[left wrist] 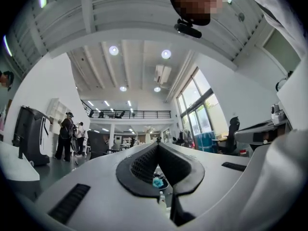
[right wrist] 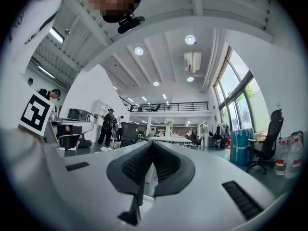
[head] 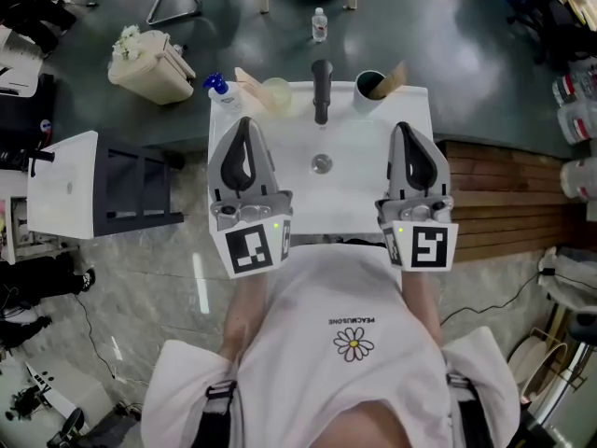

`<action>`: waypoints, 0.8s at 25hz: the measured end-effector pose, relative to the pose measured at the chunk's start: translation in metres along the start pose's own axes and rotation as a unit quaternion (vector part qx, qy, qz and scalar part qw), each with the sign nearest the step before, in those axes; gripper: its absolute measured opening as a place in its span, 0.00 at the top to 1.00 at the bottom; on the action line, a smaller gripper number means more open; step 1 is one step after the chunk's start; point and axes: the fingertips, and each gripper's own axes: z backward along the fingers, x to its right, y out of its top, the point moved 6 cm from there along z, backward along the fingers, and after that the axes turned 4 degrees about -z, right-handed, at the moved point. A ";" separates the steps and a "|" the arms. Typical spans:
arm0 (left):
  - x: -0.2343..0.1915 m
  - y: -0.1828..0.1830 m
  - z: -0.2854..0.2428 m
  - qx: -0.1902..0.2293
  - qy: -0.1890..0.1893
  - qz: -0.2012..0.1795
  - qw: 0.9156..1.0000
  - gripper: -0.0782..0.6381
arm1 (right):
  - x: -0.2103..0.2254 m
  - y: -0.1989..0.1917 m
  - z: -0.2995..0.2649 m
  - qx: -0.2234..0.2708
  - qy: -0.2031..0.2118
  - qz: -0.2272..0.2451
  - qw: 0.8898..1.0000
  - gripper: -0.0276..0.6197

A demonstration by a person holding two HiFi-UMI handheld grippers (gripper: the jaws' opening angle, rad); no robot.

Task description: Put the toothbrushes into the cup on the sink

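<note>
Head view shows both grippers held upright over the white sink [head: 410, 119], one on each side of the drain [head: 322, 163] and well apart from each other. The left gripper [head: 244, 122] has its jaws pressed together at the tips, and the left gripper view confirms nothing sits between them, only the hollow behind the pads. The right gripper [head: 403, 127] is the same in the right gripper view: tips meeting, nothing clamped. Neither touches the basin. The cup [head: 370, 84] stands at the sink's back right, just beside the black faucet [head: 322, 90], with a tan piece [head: 397, 74] leaning out of it, possibly a toothbrush, though it is too small to tell. A paler cup [head: 276, 91] stands at the back left, near a blue-topped spray bottle [head: 216, 89].
</note>
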 end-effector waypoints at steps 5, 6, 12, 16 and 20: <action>-0.004 0.003 -0.003 0.003 0.008 0.004 1.000 0.87 | 0.002 -0.002 0.003 -0.003 -0.002 0.000 1.000 0.94; -0.004 0.003 -0.003 0.004 0.008 0.005 1.000 0.87 | 0.002 -0.002 0.003 -0.003 -0.003 0.000 1.000 0.94; -0.003 0.002 -0.002 -0.001 0.001 0.011 1.000 0.87 | 0.003 -0.003 0.003 -0.012 -0.011 0.003 1.000 0.94; -0.005 0.004 -0.002 -0.001 0.003 0.014 1.000 0.87 | 0.001 -0.001 0.003 -0.014 -0.007 0.003 1.000 0.94; -0.005 0.003 -0.004 -0.002 -0.001 0.021 1.000 0.87 | 0.000 -0.001 0.001 -0.014 -0.006 0.003 1.000 0.94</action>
